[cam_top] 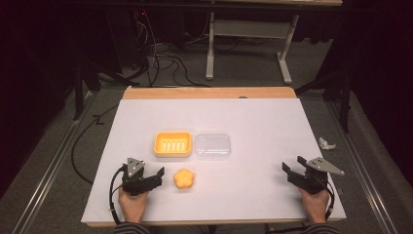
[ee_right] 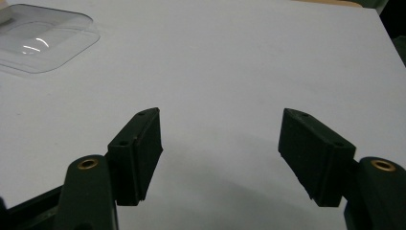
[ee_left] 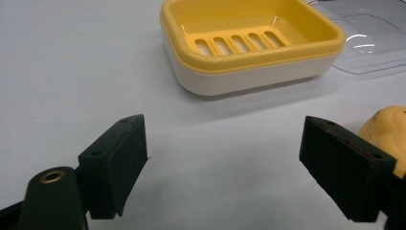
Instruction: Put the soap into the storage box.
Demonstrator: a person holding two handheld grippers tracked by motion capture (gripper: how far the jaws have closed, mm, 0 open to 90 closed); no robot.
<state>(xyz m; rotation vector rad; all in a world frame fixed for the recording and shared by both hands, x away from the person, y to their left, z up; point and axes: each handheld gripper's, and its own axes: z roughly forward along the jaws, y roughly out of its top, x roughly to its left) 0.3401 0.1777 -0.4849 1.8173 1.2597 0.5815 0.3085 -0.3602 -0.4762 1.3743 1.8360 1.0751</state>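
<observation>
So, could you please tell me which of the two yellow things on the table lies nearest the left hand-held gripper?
The flower-shaped yellow soap, lying loose just beside the open left hand-held gripper. The yellow soap dish sits farther back, next to the clear lid.

Soap: we see the yellow soap (cam_top: 184,179) just beside our left claw (cam_top: 157,174); jaws apart
Dish: yellow soap dish (cam_top: 172,144) touches clear lid (cam_top: 213,146)
Right claw (cam_top: 287,170): parted, near bench (cam_top: 243,117) edge

Mid-surface, the soap dish (cam_top: 172,144) sits touching the lid (cam_top: 213,146) on its right; the soap (cam_top: 184,179) lies nearer the front edge, apart from both.
</observation>
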